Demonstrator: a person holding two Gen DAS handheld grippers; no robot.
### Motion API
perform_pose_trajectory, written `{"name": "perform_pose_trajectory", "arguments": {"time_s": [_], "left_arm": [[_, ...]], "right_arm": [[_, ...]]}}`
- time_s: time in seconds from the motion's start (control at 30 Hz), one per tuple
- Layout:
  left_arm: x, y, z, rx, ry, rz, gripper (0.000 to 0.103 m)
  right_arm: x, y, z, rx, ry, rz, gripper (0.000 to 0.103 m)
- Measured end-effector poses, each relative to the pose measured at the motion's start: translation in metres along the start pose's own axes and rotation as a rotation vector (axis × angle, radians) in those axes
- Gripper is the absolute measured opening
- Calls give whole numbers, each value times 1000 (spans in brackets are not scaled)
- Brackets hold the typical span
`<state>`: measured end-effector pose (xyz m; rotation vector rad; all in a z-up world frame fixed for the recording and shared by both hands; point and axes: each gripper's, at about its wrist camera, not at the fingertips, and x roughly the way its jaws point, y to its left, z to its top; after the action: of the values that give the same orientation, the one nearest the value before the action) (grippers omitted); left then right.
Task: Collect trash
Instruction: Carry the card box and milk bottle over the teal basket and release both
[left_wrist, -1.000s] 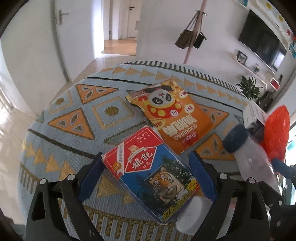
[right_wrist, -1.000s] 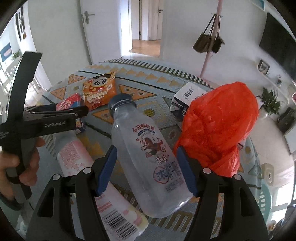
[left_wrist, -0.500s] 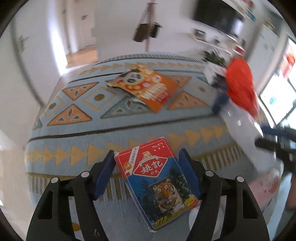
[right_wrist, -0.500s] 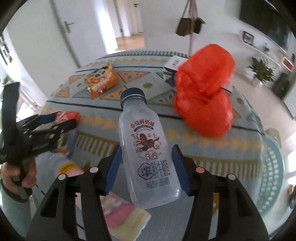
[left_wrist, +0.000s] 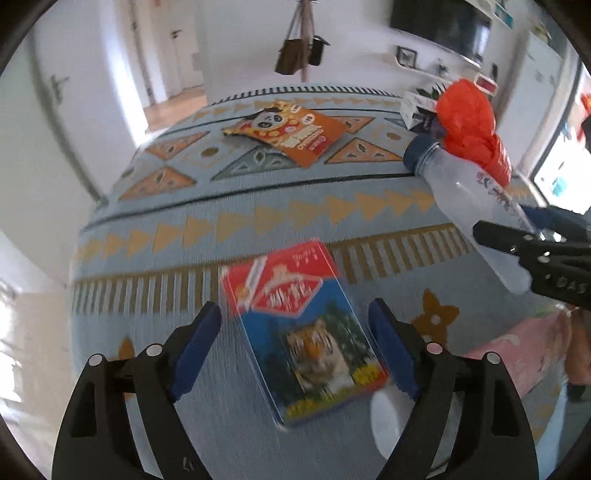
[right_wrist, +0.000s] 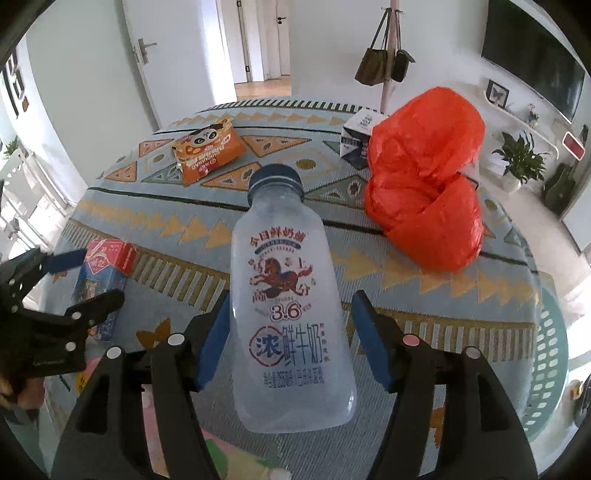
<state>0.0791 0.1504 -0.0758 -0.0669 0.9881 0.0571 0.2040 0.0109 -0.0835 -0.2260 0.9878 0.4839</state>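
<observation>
Jaws on both grippers are opening: you are releasing the card box (left_wrist: 306, 332) from the left gripper (left_wrist: 295, 343) and the bottle (right_wrist: 288, 295) from the right gripper (right_wrist: 290, 328), both loose between pads past the table (left_wrist: 258, 206) edge, presumably for dropping.

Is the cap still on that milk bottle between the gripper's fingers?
Yes, the milk bottle in the right wrist view wears its dark blue cap on the neck, pointing away toward the patterned tablecloth.
</observation>
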Motion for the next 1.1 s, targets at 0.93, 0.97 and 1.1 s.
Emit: {"name": "perform_pose_trajectory", "arguments": {"time_s": [0.93, 0.97, 1.1], "left_arm": [[-71, -39, 32, -42, -267, -51, 60], [-75, -45, 37, -33, -281, -56, 60], [-86, -78, 62, 9, -336, -120, 60]], "right_arm": [[-76, -29, 6, 56, -215, 38, 52], [-83, -33, 6, 64, -231, 37, 52], [-121, -61, 3, 119, -327, 13, 52]]}}
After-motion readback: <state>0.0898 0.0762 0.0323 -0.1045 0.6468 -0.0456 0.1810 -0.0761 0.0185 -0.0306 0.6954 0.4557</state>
